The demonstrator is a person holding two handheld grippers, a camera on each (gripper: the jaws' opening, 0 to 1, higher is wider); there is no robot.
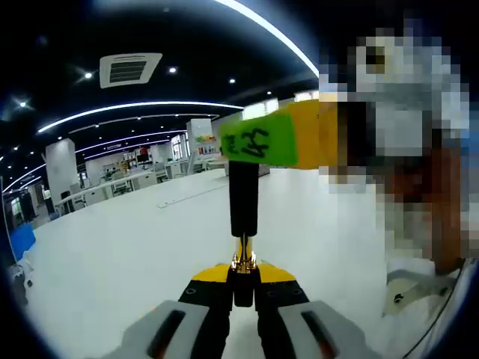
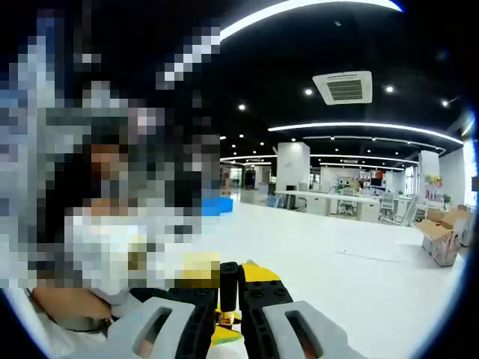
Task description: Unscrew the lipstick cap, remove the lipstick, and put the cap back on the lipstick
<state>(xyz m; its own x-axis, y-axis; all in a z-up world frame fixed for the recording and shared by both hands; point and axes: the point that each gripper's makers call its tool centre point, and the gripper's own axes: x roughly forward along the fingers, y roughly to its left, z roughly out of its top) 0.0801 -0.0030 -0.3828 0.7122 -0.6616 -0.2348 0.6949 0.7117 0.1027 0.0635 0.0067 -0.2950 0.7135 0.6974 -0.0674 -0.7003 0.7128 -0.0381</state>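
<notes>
The lipstick (image 1: 243, 206) is a slim black tube standing straight up from my left gripper (image 1: 243, 280), whose jaws are shut on its lower end, where a gold band (image 1: 243, 261) shows. My right gripper (image 1: 263, 139), with a green label and a yellow finger, comes in from the right and meets the tube's top end. In the right gripper view, my right gripper (image 2: 230, 299) is shut on the black tube (image 2: 228, 277), with a bit of gold (image 2: 224, 319) below it. The left gripper's yellow finger (image 2: 259, 273) sits just behind.
A wide white surface (image 1: 135, 254) stretches ahead, with a thin white strip (image 1: 187, 196) lying on it. Office desks and pillars stand far behind. A cardboard box (image 2: 441, 233) is at the right, a blue bin (image 1: 21, 243) at the left. A person is close by.
</notes>
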